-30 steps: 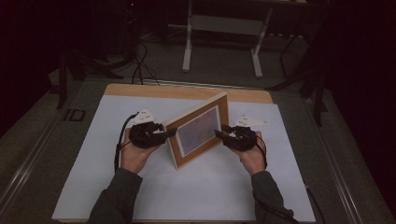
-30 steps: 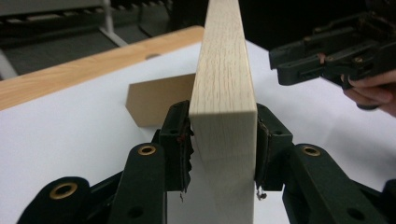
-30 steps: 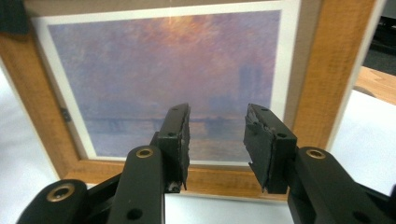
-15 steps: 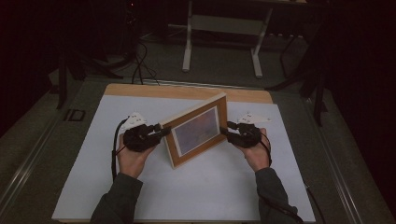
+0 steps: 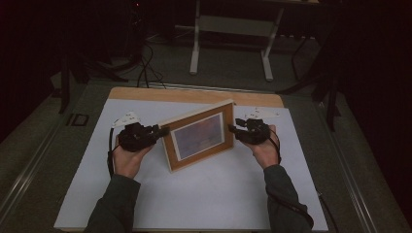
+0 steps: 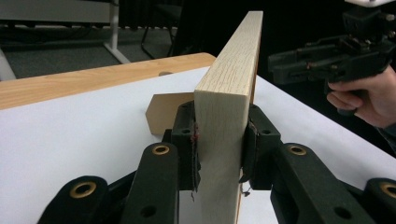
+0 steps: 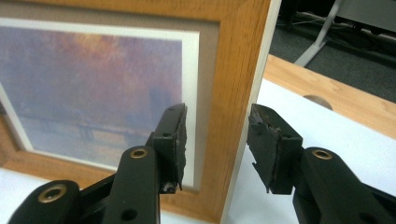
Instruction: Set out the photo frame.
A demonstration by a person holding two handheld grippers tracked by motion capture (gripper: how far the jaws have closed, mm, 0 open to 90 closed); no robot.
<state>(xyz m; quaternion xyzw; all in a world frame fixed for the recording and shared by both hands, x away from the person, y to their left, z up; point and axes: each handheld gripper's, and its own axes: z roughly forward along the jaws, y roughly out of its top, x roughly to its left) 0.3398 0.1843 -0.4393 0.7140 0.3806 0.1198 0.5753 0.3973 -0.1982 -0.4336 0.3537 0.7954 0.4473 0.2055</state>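
Wooden picture frame (image 5: 199,135) standing upright on a white table sheet (image 5: 204,194), enclosing a purple and orange print (image 7: 88,88) with a white border. Pale grained edge pinched between the pads of the left gripper (image 6: 219,140), just closed onto it. Right gripper (image 7: 215,140) straddling the opposite edge, pads spread clear of the wood, just opening.

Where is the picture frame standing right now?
In the high view, the picture frame stands upright mid-table on the white sheet, between the left claw and the right claw.
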